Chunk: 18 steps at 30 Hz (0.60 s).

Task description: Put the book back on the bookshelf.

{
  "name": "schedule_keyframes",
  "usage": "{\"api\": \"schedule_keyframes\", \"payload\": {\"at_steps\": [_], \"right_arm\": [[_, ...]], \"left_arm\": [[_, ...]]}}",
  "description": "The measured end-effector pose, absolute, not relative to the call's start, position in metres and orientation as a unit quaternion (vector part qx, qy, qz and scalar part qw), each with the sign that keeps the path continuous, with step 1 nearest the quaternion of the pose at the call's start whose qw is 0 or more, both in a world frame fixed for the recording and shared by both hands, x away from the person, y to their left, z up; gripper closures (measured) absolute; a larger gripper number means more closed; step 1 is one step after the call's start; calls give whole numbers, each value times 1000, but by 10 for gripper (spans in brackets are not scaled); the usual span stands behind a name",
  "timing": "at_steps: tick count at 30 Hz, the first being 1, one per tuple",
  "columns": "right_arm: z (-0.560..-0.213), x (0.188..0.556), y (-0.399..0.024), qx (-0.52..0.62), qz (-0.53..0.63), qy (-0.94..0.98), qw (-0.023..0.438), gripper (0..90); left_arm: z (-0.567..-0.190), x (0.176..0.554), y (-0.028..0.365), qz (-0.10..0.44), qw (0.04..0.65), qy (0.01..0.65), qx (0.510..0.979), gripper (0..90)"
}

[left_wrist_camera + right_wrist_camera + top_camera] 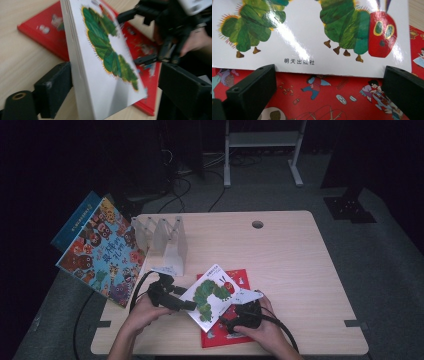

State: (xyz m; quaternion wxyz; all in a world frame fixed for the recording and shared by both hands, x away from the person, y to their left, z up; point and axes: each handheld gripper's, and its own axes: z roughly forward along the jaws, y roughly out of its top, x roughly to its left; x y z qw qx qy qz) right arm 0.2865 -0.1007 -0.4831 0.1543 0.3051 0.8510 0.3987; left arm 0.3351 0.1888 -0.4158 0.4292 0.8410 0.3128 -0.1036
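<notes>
Item: caterpillar book — white cover, tilted up off the red book lying flat near the table's front edge. Left gripper: jaws wide, straddling the book's spine edge; only one pad looks to touch it. Right gripper: jaws spread, nothing held, just short of the lower edge. Step judged: lifting the book. Next: firm grip, then carry toward the clear rack.
</notes>
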Motion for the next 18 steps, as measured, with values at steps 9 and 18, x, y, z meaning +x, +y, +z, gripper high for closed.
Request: {"api": "schedule_keyframes", "payload": {"at_steps": [9, 18], "right_arm": [[-483, 294, -100, 309, 395, 853, 147, 0], [-483, 294, -100, 311, 397, 851, 145, 0]], "left_arm": [[-399, 332, 189, -101, 462, 290, 832, 216], [-402, 329, 176, -116, 449, 265, 845, 355]]}}
